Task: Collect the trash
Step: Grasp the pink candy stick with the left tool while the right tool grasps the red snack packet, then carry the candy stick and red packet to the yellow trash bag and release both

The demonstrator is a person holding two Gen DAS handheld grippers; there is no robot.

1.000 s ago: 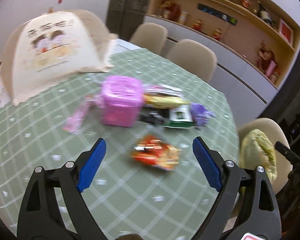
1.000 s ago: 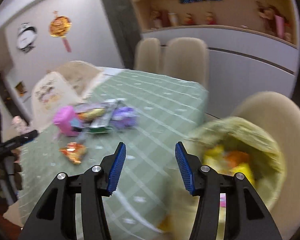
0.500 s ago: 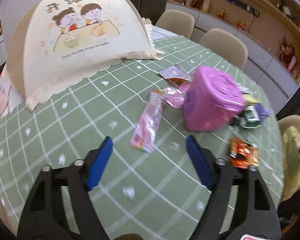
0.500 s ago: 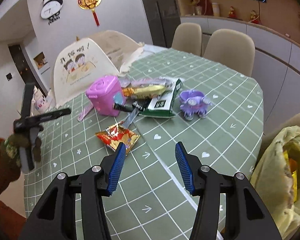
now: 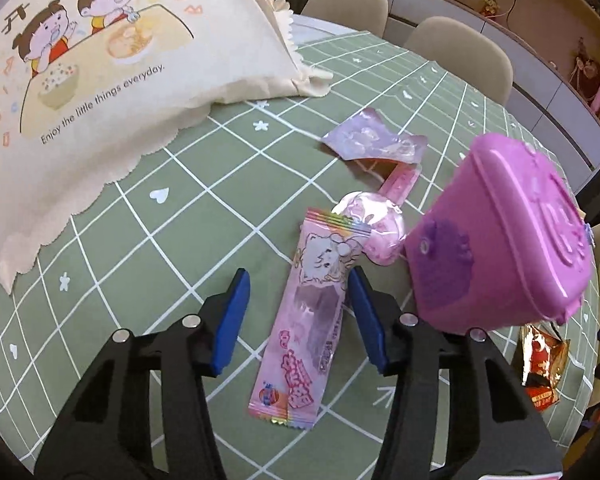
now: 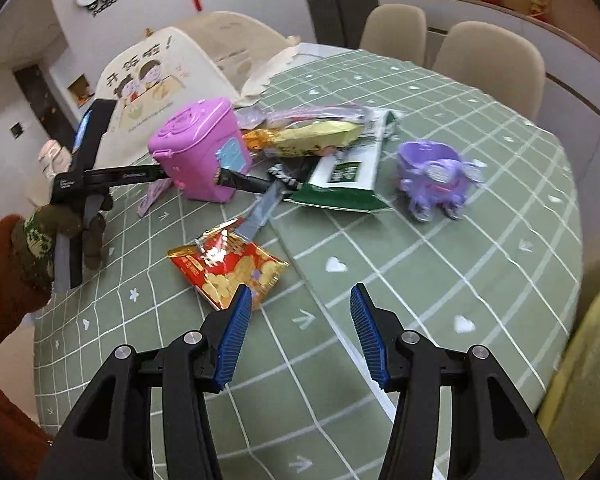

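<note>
Trash lay scattered over the green checked surface (image 6: 480, 168). In the left wrist view one long pink wrapper (image 5: 306, 320) lay flat between the spread, empty fingers of the left gripper (image 5: 298, 312), its top end reaching past the blue pads. Just beyond it sat one crumpled pink wrapper (image 5: 374, 228), one thin pink stick wrapper (image 5: 400, 180) and one pale purple packet (image 5: 376, 140), the first of these touching one pink toy bin (image 5: 500, 236) that stood on the right. One cream food cover (image 5: 112, 64) with a cartoon of two children filled the left of that view. In the right wrist view the right gripper (image 6: 298, 324) hung above the surface with its fingers apart and nothing between them; one red and gold packet (image 6: 228, 268) lay just beside its left fingertip. Farther off lay one green and white packet (image 6: 348, 176), one yellow packet (image 6: 316, 140) resting partly on it, and one purple toy cart (image 6: 436, 176) standing apart to the right. Two beige chairs (image 6: 488, 60) stood behind the surface. The left gripper (image 6: 100, 176) reached in beside the pink toy bin (image 6: 204, 152).
</note>
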